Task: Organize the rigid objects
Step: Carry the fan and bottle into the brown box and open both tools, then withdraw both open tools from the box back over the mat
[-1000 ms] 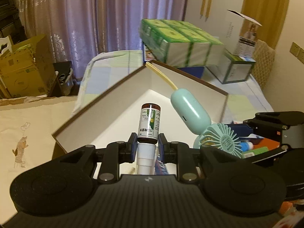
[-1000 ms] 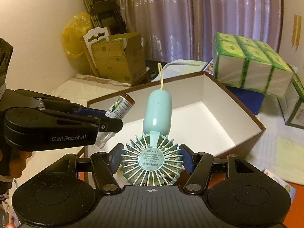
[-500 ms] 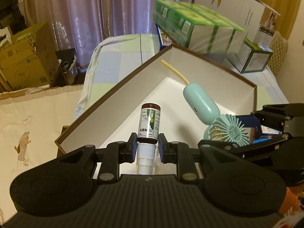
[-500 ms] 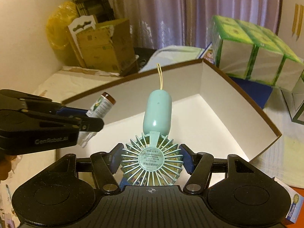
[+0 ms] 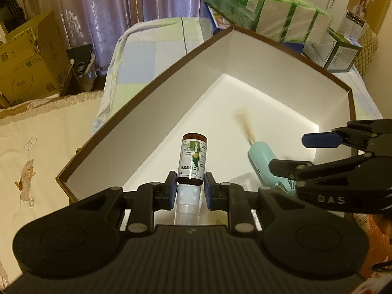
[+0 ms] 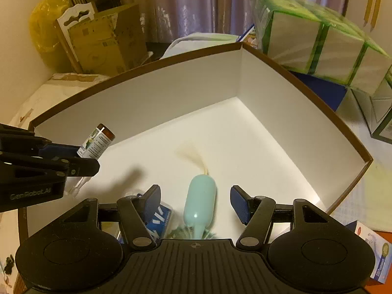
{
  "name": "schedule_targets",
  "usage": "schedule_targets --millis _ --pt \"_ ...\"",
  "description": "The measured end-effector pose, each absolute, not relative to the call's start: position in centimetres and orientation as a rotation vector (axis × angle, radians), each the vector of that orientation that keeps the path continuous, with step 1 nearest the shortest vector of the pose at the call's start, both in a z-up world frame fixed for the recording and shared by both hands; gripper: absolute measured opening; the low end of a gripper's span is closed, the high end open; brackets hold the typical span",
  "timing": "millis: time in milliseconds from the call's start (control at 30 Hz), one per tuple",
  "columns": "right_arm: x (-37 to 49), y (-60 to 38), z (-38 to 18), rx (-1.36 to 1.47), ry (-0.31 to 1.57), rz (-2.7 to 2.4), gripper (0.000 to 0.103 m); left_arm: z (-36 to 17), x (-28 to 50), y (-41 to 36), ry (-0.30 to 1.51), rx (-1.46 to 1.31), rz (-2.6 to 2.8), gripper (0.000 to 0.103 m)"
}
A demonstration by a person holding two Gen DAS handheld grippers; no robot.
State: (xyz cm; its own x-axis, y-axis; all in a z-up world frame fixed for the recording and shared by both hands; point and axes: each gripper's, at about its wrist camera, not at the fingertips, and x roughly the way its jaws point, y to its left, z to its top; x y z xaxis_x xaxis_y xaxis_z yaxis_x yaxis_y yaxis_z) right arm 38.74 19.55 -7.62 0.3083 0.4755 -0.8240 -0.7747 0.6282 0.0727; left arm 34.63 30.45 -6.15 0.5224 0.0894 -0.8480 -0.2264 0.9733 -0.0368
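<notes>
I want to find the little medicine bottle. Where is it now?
The little bottle is pinched in the left claw, hanging over the near left part of the big white box, left of the mint fan.

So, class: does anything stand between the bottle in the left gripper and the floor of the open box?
Nothing visible does. The bottle, clamped in the left gripper, hangs over bare white floor inside the box. The mint fan is off to its right, apart from it, not beneath.
</notes>
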Motion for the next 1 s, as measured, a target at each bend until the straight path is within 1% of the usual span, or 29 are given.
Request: schedule_targets --millis 167,233,267,400,767,1000 --pt "38.5 19.0 -7.5 -0.372 0.941 0.849 0.06 -6.7 34.8 30.7 1.023 -0.146 0.176 0.019" --pt "38.1 18.9 -7.2 -0.378 0.935 0.851 0.06 -6.7 34.7 30.6 1.022 -0.13 0.182 0.024" --pt "38.0 18.8 -7.1 -0.38 0.933 0.853 0.06 -6.7 34.7 30.5 1.02 -0.128 0.181 0.028" --pt "37.5 19.0 -6.8 -0.373 0.937 0.857 0.061 -6.5 34.5 30.4 1.012 -0.132 0.175 0.031" --pt "36.2 18.2 -5.8 -0.364 0.915 0.846 0.061 -5.2 33.6 29.7 0.98 -0.124 0.169 0.032" --pt "35.1 17.1 -4.4 -0.332 0.876 0.857 0.061 -3.4 32.3 28.9 0.928 -0.12 0.162 0.032"
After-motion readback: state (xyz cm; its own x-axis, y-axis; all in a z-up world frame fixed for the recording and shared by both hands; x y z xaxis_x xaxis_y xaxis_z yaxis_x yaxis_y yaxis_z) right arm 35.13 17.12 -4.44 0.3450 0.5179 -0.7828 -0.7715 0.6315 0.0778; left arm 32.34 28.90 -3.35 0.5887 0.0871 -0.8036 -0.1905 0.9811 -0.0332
